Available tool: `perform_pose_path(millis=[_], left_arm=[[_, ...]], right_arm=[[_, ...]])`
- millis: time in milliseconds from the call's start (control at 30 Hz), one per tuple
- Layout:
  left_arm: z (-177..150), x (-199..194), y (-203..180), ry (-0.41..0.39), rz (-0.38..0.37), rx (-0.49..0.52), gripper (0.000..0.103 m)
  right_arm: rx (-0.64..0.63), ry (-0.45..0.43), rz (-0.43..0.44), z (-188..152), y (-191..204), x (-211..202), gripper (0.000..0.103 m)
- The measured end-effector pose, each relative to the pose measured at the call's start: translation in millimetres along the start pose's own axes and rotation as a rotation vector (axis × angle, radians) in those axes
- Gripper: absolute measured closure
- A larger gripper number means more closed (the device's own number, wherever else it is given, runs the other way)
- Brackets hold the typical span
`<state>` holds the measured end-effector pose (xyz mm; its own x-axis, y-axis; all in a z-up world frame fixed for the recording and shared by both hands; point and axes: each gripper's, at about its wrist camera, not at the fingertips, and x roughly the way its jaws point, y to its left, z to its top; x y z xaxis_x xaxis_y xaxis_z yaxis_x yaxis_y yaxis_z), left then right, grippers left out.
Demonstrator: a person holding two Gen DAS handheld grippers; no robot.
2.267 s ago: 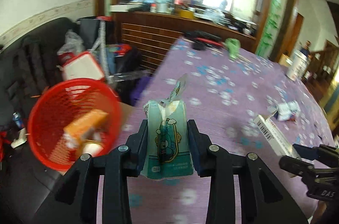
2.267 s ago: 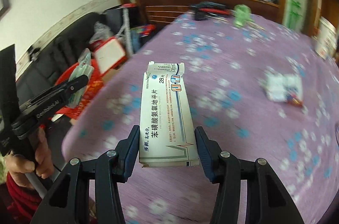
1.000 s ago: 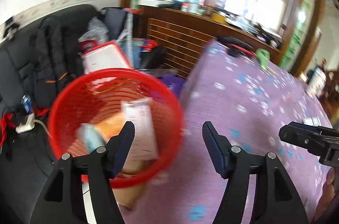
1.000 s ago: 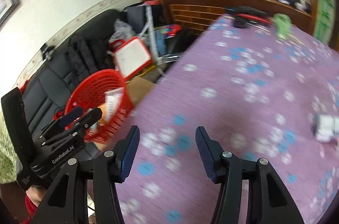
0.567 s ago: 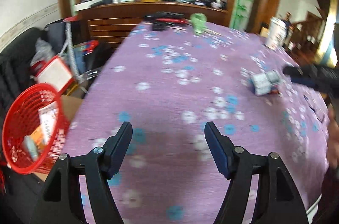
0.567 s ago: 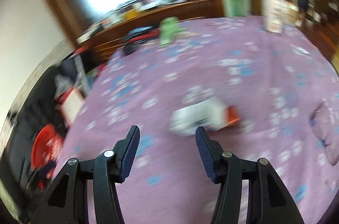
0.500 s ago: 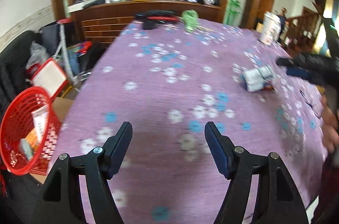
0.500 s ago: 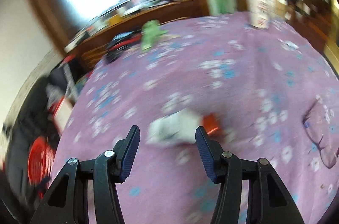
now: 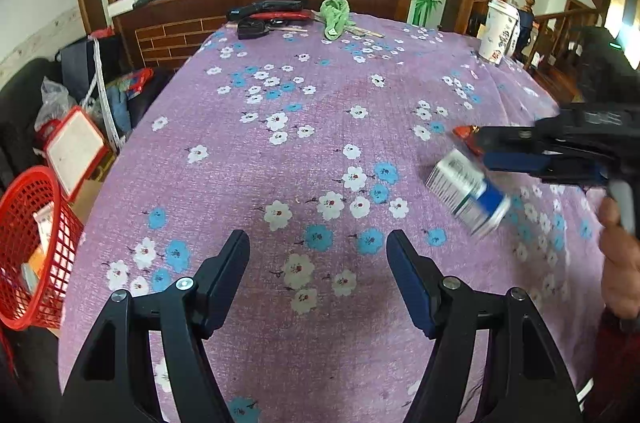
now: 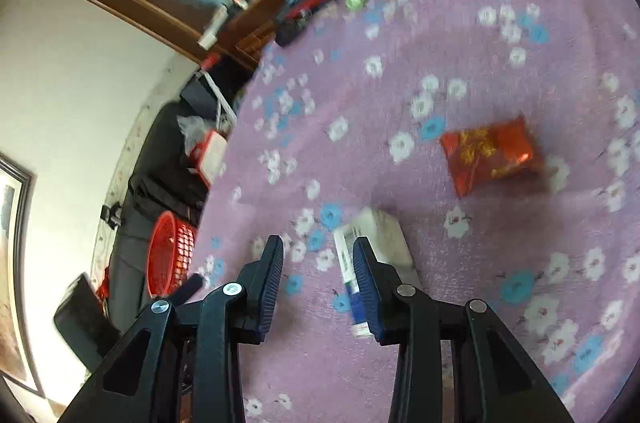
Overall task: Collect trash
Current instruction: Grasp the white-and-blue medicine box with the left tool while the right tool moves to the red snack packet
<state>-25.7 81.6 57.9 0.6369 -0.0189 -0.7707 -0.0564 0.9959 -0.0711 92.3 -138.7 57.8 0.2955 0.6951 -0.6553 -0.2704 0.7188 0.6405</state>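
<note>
White box (image 10: 380, 235) just outside right gripper (image 10: 318, 259) jaws, closing, nothing btwn.

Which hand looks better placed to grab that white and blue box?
The right. The right gripper is beside the white and blue box; its jaws were just closing, box outside them. The left gripper sits farther away, open.

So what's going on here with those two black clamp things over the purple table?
A person is clearing trash off the table with a tool in each hand. The right tool is at a white and blue box, its jaws just closing, nothing clamped yet; a red packet lies beyond. The left tool hovers open and empty. A red basket beside the table holds some trash.
</note>
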Motion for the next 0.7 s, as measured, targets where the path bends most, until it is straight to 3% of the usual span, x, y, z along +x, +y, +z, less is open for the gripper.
perform_pose_path(millis=[67, 100, 167, 267, 433, 700], left_arm=[[3, 2, -3, 0.014, -0.023, -0.017, 0.033], [4, 2, -6, 0.018, -0.039, -0.023, 0.033], [7, 1, -15, 0.016, -0.060, -0.026, 0.031], [16, 8, -30, 0.026, -0.078, -0.056, 0.023], [33, 34, -63, 0.111, -0.129, -0.123, 0.023], [28, 73, -125, 0.134, 0.035, -0.008, 0.020]], right_arm=[[-0.040, -0.114, -0.141, 7, 1, -19, 0.061], [-0.056, -0.170, -0.260, 12, -3, -27, 0.061], [-0.041, -0.233, -0.348, 17, -15, -34, 0.060], [0.023, -0.272, -0.344, 20, -39, -35, 0.060], [0.075, -0.283, -0.333, 15, -71, -35, 0.060], [0.135, -0.279, -0.274, 14, -96, -44, 0.047]])
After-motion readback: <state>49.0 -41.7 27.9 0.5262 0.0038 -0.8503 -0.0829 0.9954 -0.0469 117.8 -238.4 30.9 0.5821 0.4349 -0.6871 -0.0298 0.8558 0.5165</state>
